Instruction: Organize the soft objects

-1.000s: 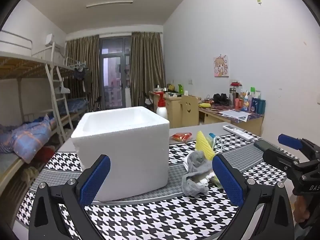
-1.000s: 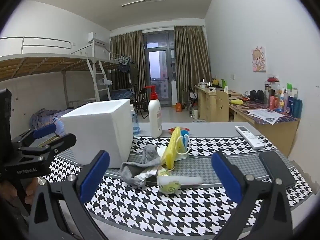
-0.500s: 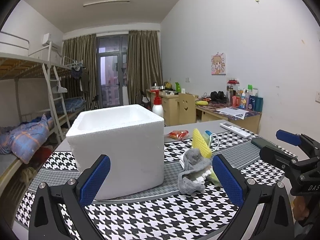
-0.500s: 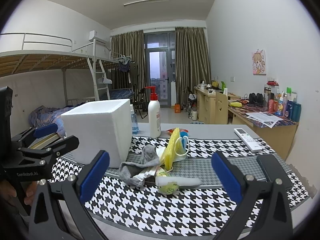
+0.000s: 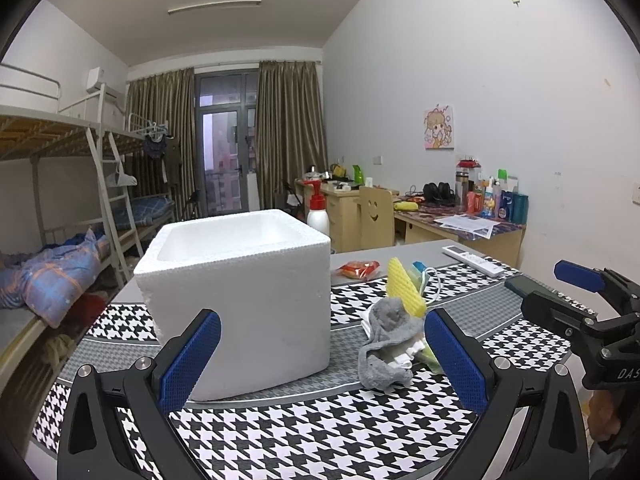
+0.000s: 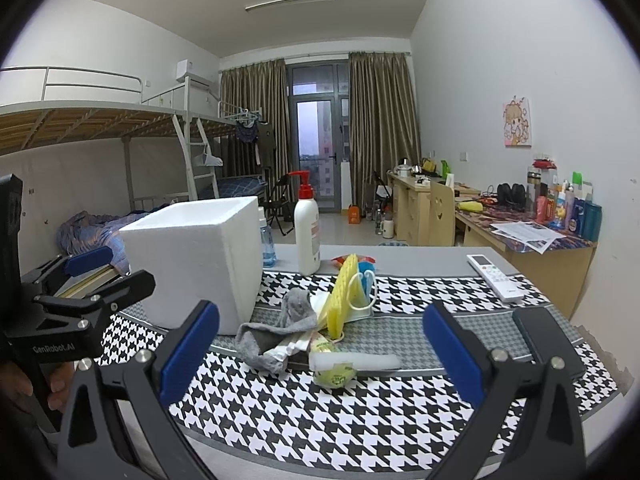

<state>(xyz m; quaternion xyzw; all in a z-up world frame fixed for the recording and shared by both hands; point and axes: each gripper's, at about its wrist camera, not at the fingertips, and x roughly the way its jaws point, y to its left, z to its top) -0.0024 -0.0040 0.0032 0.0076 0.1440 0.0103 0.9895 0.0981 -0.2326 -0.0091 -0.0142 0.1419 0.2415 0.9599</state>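
- Both tools are hovering above the near edge of the houndstooth tablecloth, so by my reading the task is at its opening step, with nothing gathered yet.
- The left gripper is standing with its blue pads spread wide and nothing between them; it is facing the white foam box.
- The right gripper is likewise gaping wide and empty, and it is pointing at the heap of soft things.
- The heap is lying just to the right of the foam box: a crumpled grey sock in front, a yellow sponge standing on edge behind it, and a white foam strip nearest the right gripper, resting against a small green-printed packet.
- The box is sitting open-topped and, as far as its visible inside shows, empty.
- The next move is probably calling for the right gripper to descend onto the sock, pinch a raised fold rather than the cloth beneath, and lift it clear of the sponge toward the box.
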